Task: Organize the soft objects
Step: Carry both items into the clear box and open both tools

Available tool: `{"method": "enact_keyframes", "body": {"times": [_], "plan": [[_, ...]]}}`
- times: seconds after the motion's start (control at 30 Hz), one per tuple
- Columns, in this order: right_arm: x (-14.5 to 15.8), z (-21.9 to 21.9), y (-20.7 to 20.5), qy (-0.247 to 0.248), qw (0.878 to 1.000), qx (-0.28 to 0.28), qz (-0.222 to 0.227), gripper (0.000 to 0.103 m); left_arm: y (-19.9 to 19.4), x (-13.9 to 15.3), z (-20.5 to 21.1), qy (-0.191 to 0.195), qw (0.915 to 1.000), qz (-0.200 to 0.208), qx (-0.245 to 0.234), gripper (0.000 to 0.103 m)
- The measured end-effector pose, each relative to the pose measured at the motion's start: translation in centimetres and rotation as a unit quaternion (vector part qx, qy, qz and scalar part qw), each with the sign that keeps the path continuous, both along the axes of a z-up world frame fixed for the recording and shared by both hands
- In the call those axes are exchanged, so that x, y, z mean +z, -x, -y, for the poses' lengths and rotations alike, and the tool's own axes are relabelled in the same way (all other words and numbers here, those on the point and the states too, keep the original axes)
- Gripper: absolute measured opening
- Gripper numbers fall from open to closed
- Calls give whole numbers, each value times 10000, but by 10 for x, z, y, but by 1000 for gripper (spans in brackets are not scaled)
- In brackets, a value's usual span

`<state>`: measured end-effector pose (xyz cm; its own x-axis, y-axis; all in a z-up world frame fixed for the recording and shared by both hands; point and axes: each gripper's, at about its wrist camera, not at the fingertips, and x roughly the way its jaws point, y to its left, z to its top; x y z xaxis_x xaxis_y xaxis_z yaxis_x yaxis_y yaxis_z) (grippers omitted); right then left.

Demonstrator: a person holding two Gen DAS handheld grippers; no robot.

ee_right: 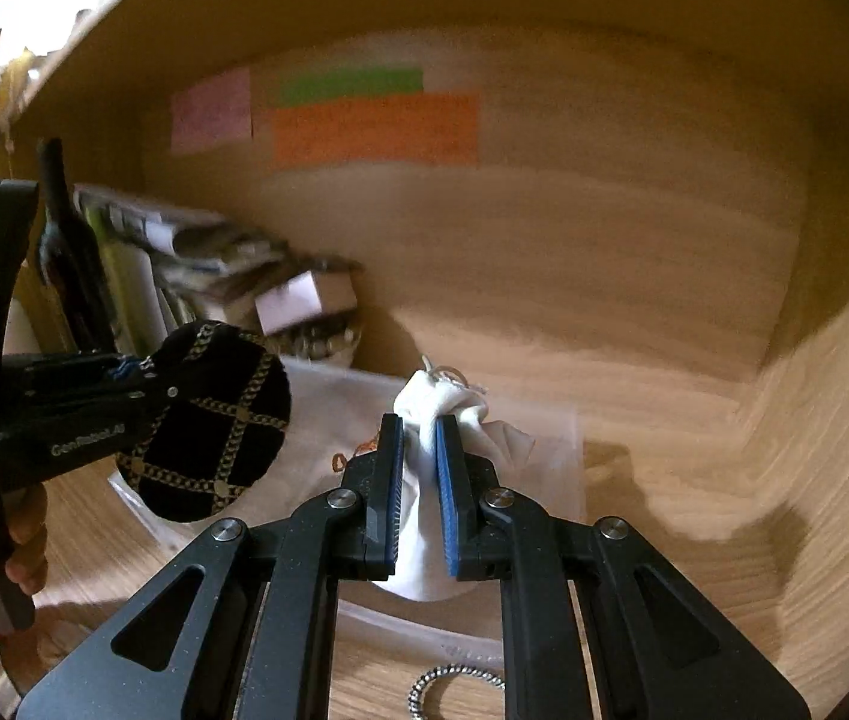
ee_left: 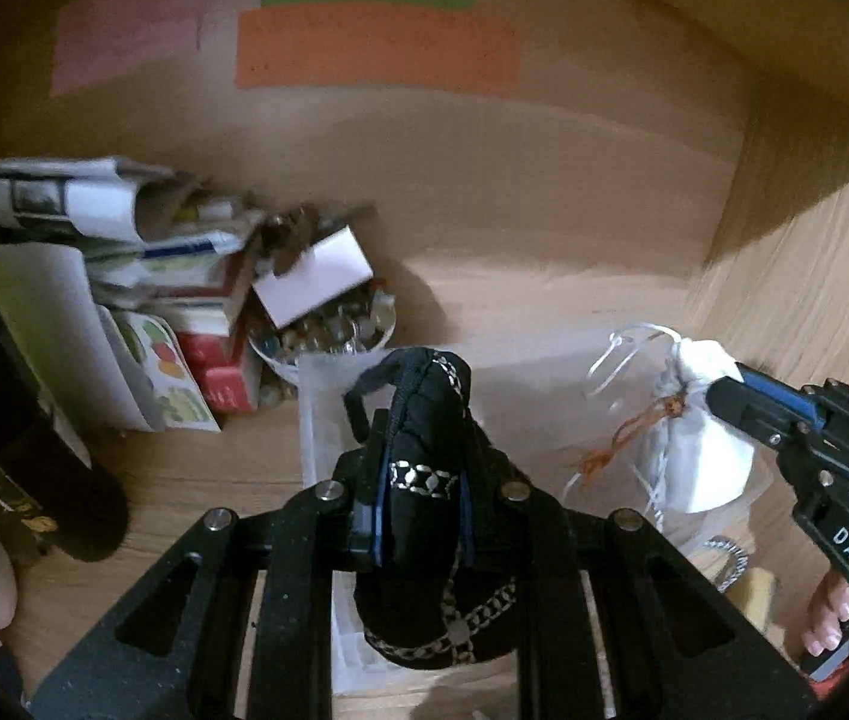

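Observation:
My left gripper (ee_left: 421, 420) is shut on a black velvet pouch with gold chain trim (ee_left: 424, 516) and holds it above a clear plastic sheet (ee_left: 328, 414) on the wooden shelf. The pouch also shows in the right wrist view (ee_right: 208, 420), with the left gripper (ee_right: 148, 384) at the left. My right gripper (ee_right: 419, 426) is shut on the neck of a white cloth pouch (ee_right: 442, 408) with an orange string. In the left wrist view the white pouch (ee_left: 700, 456) hangs from the right gripper (ee_left: 718, 390) at the right.
A stack of newspapers, books and boxes (ee_left: 124, 276), a bowl of small round items (ee_left: 334, 330) and a dark bottle (ee_right: 70, 246) stand at the left. Coloured paper notes (ee_right: 364, 120) are stuck on the back wall. A striped cord loop (ee_right: 454, 684) lies on the shelf.

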<state>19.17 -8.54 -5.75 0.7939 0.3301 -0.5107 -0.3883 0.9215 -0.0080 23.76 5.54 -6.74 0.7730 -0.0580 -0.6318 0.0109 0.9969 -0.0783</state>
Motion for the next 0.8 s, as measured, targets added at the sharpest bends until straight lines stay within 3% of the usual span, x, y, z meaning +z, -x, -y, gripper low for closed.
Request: {"method": "enact_keyframes", "body": {"times": [0.17,0.33,0.5,0.67,0.8], "plan": [[-19,-5,-14,367,9982,92,-469,10,-8,-12,8,-171,9995,-256,-93,18],[-26,-4,-21,434,9964,178,-712,10,-17,-23,15,-236,9977,-602,-224,18],[-25,-1,-18,348,9957,280,-816,10,-20,-29,16,-94,9958,-844,-341,34],[-12,2,-8,242,9970,266,-681,10,-7,-13,13,-69,9976,-629,-284,52],[1,8,6,176,9984,216,-501,11,10,6,11,-99,9988,-392,-275,56]]}}
